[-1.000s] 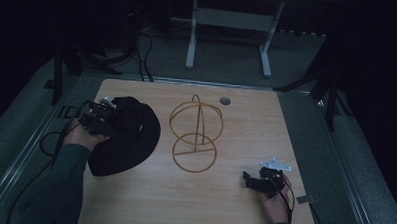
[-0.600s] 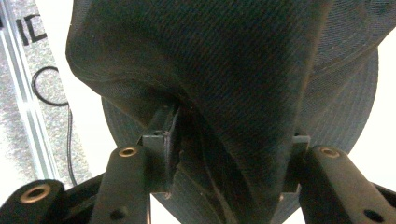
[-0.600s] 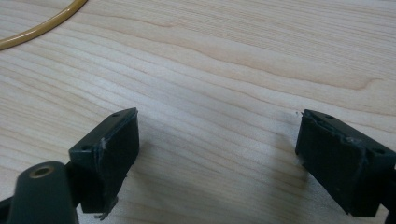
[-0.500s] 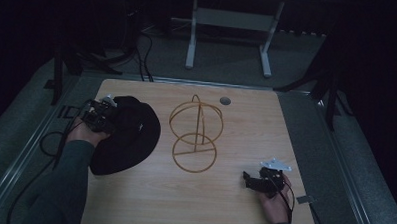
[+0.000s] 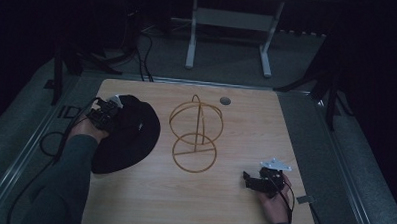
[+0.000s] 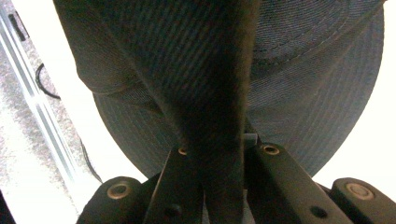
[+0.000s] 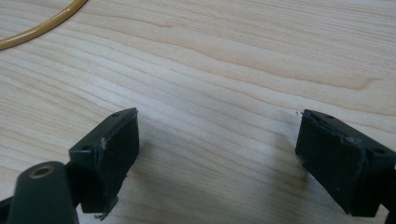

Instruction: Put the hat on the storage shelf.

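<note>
The left gripper (image 5: pixel 105 115) is sitting at the left side of the wooden table (image 5: pixel 245 138), and its jaws are closing tightly on a fold of the dark hat (image 5: pixel 130 139). In the left gripper view the cloth of the hat (image 6: pixel 289 84) is standing up between the two black jaws, which are nearly together with only the fabric between them. The brim is spreading out beyond the jaws, and the pale table is showing on both sides of it.

The right gripper (image 5: pixel 251 180) is resting near the front right corner of the table, held by the person's right hand (image 5: pixel 276 202). In the right gripper view its jaws are standing wide apart, and they are holding nothing; only the bare wood grain is lying between them.

The hat is lying on the left part of the table, with its left edge under the left gripper and well apart from the right gripper. A golden wire stand (image 5: pixel 194 134) is standing between the two grippers, just beside the hat.

The high view is showing the whole hat and the stand together. The right gripper view is showing only a short curve of the yellow wire (image 7: pixel 42 25) at its upper left corner.
</note>
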Demonstrator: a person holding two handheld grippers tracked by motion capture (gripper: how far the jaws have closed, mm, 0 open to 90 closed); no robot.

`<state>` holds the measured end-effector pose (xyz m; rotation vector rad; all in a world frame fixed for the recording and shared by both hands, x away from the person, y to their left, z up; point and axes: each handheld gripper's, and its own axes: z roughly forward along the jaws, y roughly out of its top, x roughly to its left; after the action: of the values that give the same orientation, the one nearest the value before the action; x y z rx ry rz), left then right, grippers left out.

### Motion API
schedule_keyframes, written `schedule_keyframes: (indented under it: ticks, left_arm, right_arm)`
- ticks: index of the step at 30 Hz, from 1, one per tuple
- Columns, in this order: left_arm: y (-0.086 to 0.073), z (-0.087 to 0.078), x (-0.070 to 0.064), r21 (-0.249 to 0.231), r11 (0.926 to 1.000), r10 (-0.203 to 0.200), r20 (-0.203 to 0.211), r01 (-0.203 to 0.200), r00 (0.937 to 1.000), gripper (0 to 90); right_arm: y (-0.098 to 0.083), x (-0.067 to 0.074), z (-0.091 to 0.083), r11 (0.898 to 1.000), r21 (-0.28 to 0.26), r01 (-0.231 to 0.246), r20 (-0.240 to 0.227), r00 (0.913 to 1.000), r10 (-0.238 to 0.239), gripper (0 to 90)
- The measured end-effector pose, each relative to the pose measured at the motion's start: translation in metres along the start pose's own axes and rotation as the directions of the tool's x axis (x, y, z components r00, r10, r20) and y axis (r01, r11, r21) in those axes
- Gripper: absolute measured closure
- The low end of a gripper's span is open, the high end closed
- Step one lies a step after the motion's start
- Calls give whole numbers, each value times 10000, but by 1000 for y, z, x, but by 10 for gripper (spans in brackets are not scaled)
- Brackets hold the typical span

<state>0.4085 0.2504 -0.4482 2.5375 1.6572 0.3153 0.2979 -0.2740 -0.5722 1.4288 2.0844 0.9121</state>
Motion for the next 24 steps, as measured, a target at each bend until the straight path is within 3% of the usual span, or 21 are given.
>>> schedule_keyframes:
  ticks: [10, 24]
  left_arm:
    - [-4, -9, 6, -322, 9994, 153, 437, -139, 9989, 875]
    - [-6, -25, 7, -580, 9968, 588, 708, -547, 9958, 877]
  right_arm:
    - [0, 0, 0, 10000, -2, 2, -1, 10000, -2, 133]
    - [0, 0, 0, 10000, -1, 0, -1, 10000, 0, 133]
